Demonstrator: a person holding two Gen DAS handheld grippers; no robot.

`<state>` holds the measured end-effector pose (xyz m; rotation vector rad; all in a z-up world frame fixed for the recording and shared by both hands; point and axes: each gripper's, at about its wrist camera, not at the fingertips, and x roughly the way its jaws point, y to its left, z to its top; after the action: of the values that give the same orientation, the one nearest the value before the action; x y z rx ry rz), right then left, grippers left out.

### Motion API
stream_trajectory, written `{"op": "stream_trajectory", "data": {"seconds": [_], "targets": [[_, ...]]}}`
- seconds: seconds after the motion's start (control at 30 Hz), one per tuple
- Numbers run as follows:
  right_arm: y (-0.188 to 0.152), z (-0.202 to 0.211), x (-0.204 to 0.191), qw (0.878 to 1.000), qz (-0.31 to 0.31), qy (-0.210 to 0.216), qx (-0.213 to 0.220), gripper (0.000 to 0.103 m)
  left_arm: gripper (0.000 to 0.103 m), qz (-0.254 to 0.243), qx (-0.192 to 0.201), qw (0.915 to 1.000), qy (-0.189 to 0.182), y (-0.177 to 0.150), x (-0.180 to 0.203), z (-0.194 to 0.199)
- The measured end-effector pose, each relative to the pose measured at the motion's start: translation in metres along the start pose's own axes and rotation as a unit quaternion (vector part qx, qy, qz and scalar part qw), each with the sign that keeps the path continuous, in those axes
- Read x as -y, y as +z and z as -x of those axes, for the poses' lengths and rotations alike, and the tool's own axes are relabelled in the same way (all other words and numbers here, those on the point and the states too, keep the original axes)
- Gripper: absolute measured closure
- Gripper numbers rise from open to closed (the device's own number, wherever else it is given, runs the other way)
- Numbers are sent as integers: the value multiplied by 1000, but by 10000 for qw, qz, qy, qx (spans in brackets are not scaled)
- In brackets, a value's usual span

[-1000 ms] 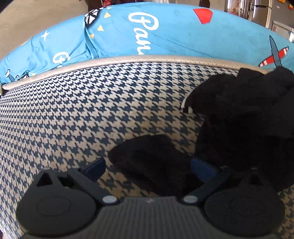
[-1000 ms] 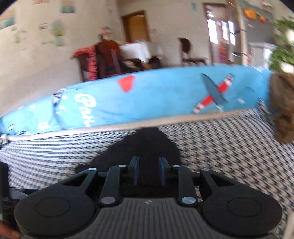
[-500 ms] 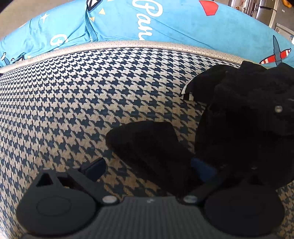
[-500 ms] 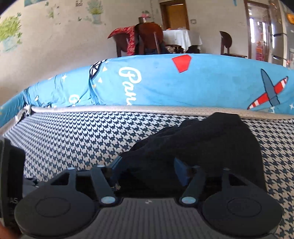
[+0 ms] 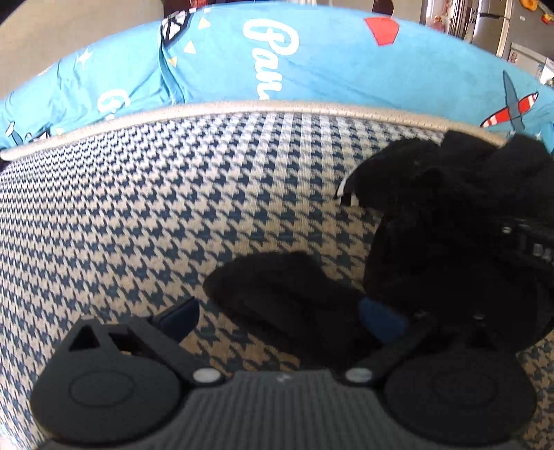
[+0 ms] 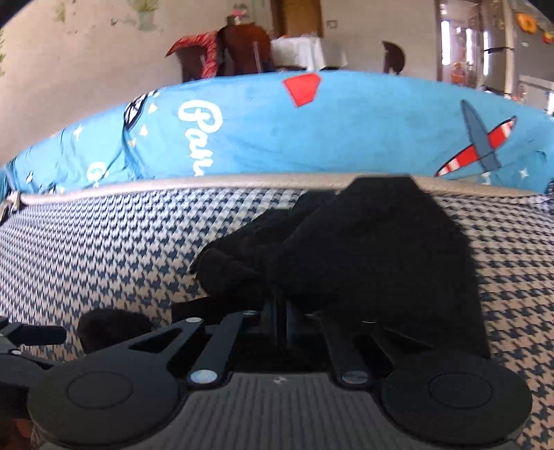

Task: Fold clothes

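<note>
Black garment (image 6: 363, 249) lies bunched on the houndstooth cover (image 5: 173, 207), toward its far right side, close against the grey piped edge (image 5: 277, 107). One dark flap (image 5: 284, 287) trails out flat toward the near side; the rest is heaped. The fabric looks soft, matte and slightly fuzzy, probably light, limp, not slippery. It should drape rather than hold shape, so I judge it needs taking by an edge or corner, not by the heap.

Right gripper (image 6: 280, 311): jaws drawn nearly together with black cloth bunched between and just ahead of them; it appears clamped on a fold of the garment at its near edge. Left gripper (image 5: 277, 311): blue pads (image 5: 180, 316) set wide apart, straddling the trailing flap, nothing pinched. The flap is the obvious hold for this side.

Surroundings: a blue printed quilt (image 6: 311, 131) with white lettering and airplane motifs is banked up just behind the piped edge. Beyond it, well apart, are a wooden chair (image 6: 242, 48), a table with white cloth (image 6: 304, 52) and a doorway (image 6: 301, 17).

Obstruction: the garment sits near the edge and quilt, so there is little room to spread it that way. Open cover lies to the left.
</note>
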<state>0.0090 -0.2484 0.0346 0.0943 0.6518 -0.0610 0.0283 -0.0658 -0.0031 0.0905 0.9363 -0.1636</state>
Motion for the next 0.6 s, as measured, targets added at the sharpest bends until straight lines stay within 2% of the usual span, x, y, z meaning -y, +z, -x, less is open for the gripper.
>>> {"op": "stream_trajectory", "data": {"seconds": [0.23,0.33,0.6], "targets": [[10,60,34,9949,-551,-579,611,97,0,158,313,9994,-69,14,-1,17],[3,77,58,9892,-917,-986,578,97,0,210,349,9991,-72,17,0,17],[-19,101,112,9739,-1537,-1643,293,97,0,150,216,9997,-17,16,13,3]]}}
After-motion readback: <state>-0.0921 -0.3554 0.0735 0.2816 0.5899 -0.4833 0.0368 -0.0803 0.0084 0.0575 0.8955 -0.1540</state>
